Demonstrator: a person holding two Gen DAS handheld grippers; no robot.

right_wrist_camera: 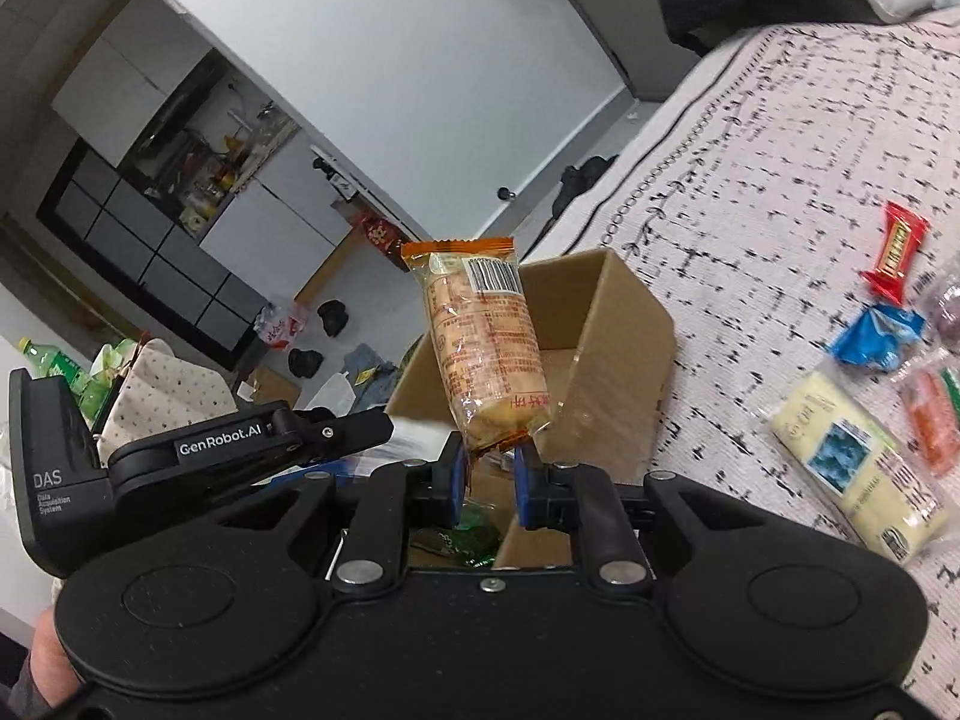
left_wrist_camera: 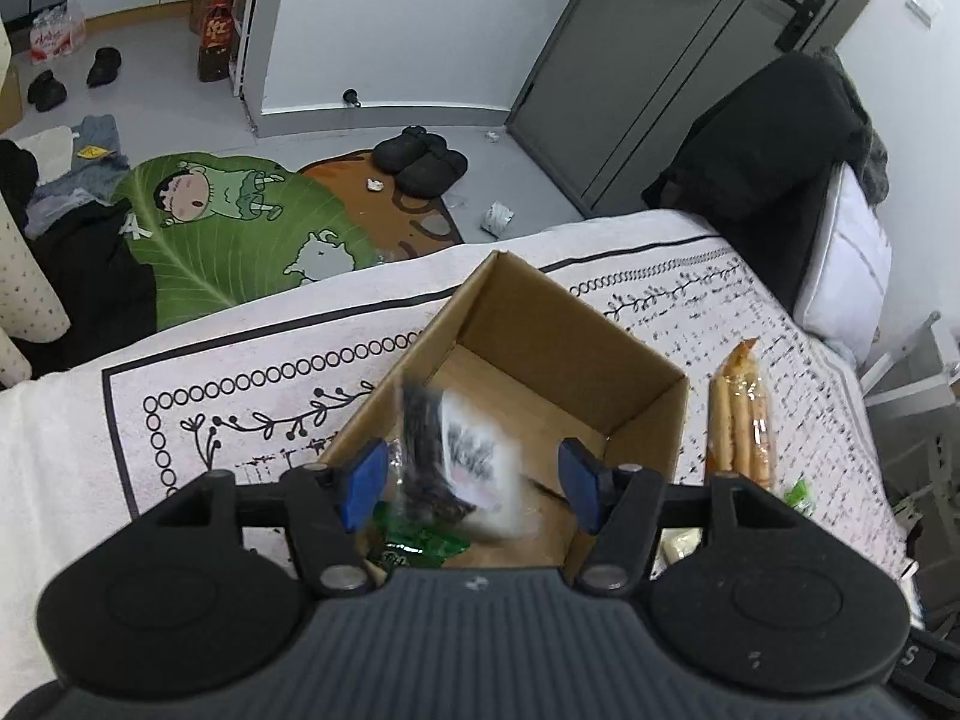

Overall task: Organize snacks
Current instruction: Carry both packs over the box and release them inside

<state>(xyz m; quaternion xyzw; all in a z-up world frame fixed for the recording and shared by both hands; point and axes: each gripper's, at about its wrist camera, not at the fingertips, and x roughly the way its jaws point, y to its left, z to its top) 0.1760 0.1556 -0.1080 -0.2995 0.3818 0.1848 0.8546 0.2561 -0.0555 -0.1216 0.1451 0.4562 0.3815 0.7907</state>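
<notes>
Snacks — orange packet (right_wrist_camera: 486,348) clenched in right jaws, blurred packet (left_wrist_camera: 462,456) loose between parted left jaws over box (left_wrist_camera: 540,324)

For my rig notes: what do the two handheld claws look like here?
Both claws, left and right, have blue finger pads on black linkages with silver pivot pins. The left body is ribbed dark grey. The left claw's side reads "GenRobot.AI" and "DAS" in white.

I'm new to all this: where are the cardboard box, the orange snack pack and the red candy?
cardboard box (left_wrist_camera: 570,354): left wrist view, inner far wall.
orange snack pack (right_wrist_camera: 486,342): right wrist view, middle of the wrapper.
red candy (right_wrist_camera: 895,252): right wrist view, wrapper centre.
</notes>
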